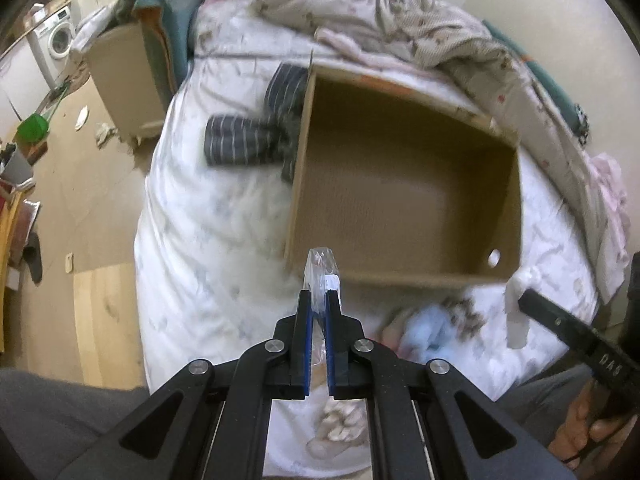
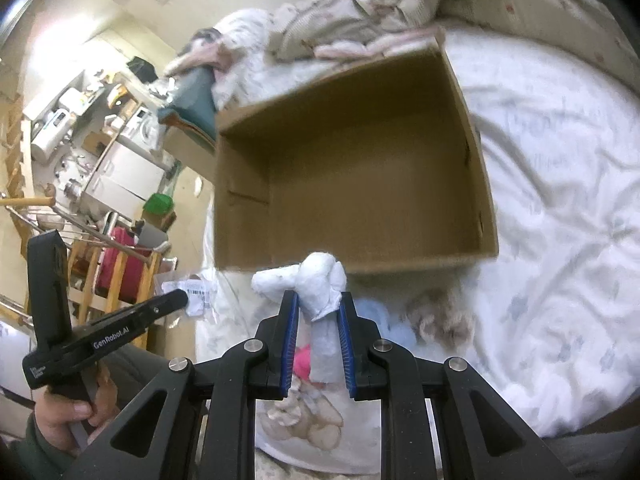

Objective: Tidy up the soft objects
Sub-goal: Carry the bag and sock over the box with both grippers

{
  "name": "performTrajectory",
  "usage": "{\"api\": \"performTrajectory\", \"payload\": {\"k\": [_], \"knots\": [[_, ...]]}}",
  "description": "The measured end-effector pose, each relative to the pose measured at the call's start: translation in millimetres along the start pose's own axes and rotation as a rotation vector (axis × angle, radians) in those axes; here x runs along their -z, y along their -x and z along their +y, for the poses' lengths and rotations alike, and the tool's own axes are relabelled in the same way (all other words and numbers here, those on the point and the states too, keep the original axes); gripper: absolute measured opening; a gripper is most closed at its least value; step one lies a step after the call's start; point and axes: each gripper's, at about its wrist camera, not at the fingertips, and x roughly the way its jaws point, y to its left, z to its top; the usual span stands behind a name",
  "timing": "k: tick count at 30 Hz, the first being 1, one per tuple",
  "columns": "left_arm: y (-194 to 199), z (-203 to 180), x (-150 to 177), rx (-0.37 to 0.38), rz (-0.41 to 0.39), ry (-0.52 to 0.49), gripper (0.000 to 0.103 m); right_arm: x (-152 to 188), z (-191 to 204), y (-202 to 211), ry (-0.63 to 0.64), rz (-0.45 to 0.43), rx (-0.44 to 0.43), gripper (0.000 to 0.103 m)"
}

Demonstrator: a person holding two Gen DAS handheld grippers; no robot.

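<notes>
An open, empty cardboard box (image 1: 404, 184) lies on the white bed, and shows in the right wrist view (image 2: 360, 184) too. My left gripper (image 1: 319, 296) is shut on a clear plastic packet (image 1: 322, 270), held just before the box's near wall. My right gripper (image 2: 319, 300) is shut on a white knotted cloth (image 2: 316, 284), also held at the box's near edge. The right gripper shows at the right of the left wrist view (image 1: 528, 300) with the white cloth (image 1: 518, 308). A light blue soft item (image 1: 430, 326) and a pink one (image 2: 303, 360) lie on the bed below the grippers.
Dark striped clothes (image 1: 248, 136) lie left of the box. A crumpled floral blanket (image 1: 420, 28) is heaped behind it. A bear-print cloth (image 2: 308, 420) lies near me. The bed's left edge drops to the floor, with a nightstand (image 1: 128, 76) and clutter beyond.
</notes>
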Motion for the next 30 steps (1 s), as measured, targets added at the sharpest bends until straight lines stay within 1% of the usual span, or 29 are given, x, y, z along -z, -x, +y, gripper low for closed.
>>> {"api": "performTrajectory", "payload": {"k": [3, 6, 11, 14, 16, 18, 21, 24, 30], "knots": [[7.6, -8.6, -25.6, 0.007, -0.036, -0.019, 0.005, -15.8, 2.4, 5.0, 0.006, -0.029, -0.008, 0.021], [8.6, -18.1, -50.7, -0.01, -0.075, -0.056, 0.005, -35.0, 4.8, 4.9, 0.026, -0.052, 0.003, 0.021], [-5.4, -27.2, -78.8, -0.027, -0.098, -0.081, 0.005, -59.7, -1.8, -5.4, 0.04, -0.081, 0.031, 0.021], [-21.5, -30.1, -83.1, -0.032, -0.096, -0.088, 0.005, -65.4, -10.2, -20.3, 0.023, -0.077, 0.051, 0.021], [-33.6, -32.9, -81.3, -0.032, -0.095, -0.098, 0.005, -64.7, -18.5, -31.2, 0.0, -0.059, 0.052, 0.021], [-45.4, -34.5, -78.7, -0.028, -0.093, -0.104, 0.005, -62.5, -23.6, -41.2, -0.006, -0.041, 0.076, 0.021], [-63.8, -33.9, -74.9, -0.026, -0.066, -0.104, 0.005, -61.3, -28.3, -51.9, -0.011, -0.017, 0.097, 0.021], [-74.9, -33.9, -72.4, -0.037, -0.059, -0.107, 0.005, -58.1, -31.4, -59.3, -0.004, 0.008, 0.12, 0.021], [-89.4, -36.1, -68.1, -0.039, -0.043, -0.12, 0.005, -56.0, -31.0, -68.9, 0.006, 0.037, 0.136, 0.021]]}}
